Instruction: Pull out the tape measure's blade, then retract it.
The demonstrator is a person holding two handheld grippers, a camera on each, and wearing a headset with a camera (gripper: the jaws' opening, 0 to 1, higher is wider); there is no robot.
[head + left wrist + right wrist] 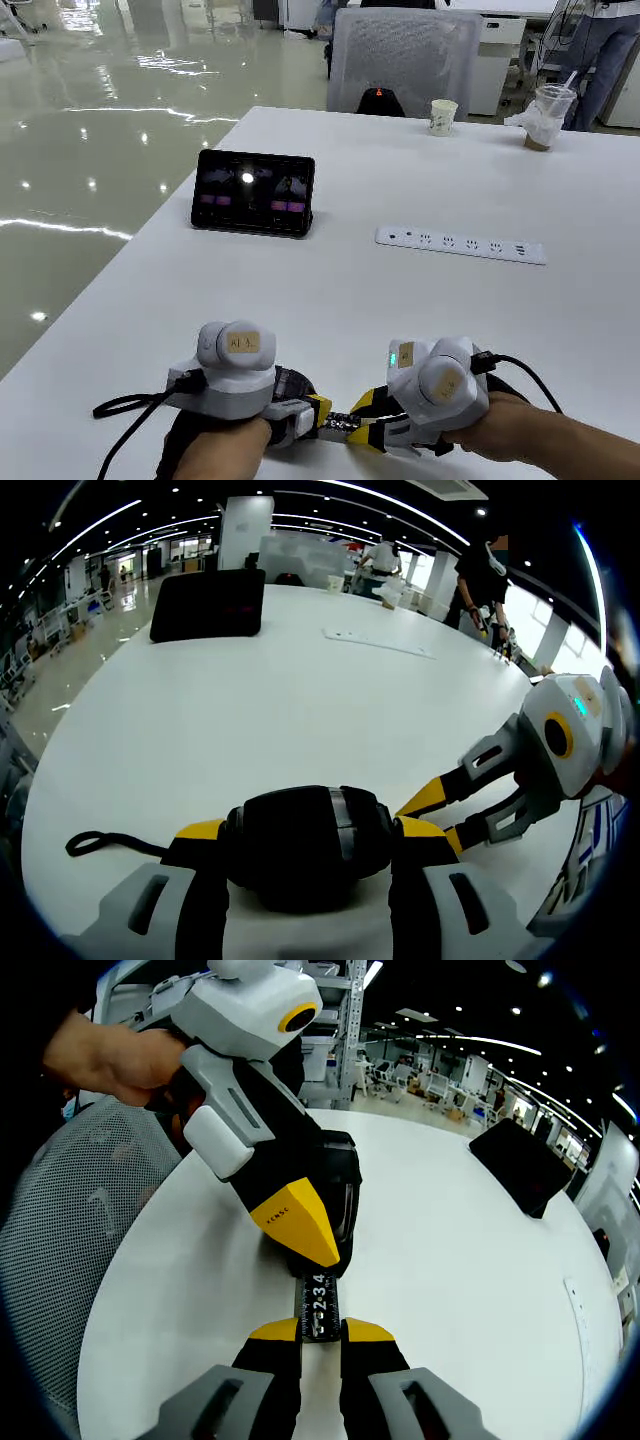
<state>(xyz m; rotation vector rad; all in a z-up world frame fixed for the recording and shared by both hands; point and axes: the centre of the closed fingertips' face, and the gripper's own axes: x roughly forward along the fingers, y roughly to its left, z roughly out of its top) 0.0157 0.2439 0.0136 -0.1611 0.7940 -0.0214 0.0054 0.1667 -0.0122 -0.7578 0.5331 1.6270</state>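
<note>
Two grippers meet low at the near edge of the table (330,300), and the tape measure sits between them. The left gripper (310,829) has its jaws clamped on the sides of the black tape measure case (305,845), which rests on the table. We judge this grip anchors the body so it will not slide when the blade is drawn. The case's wrist strap (100,842) trails loose on the tabletop to the left.

The right gripper (320,1332) faces the case's mouth with its jaws narrowed onto the blade (319,1305), pinching it near the tip; only a short printed length shows between the yellow tips and the case, so we judge the pull-out barely begun and the retraction not yet due.

The two grippers sit just beside each other, and the pull calls for the right one to move away from the case along the blade's line. In the head view the bare white table to the right of the hands offers open room. The near edge lies close under both hands, so we would keep the stroke level and on the table.

Farther off, well apart from the work, a dark tablet (253,192) stands toward the left edge; a white power strip (460,243) lies to the right; beyond them a paper cup (442,116) and a bagged drink cup (548,115) stand near the far edge, with a grey chair (405,60) behind; none crowds the blade's path.
</note>
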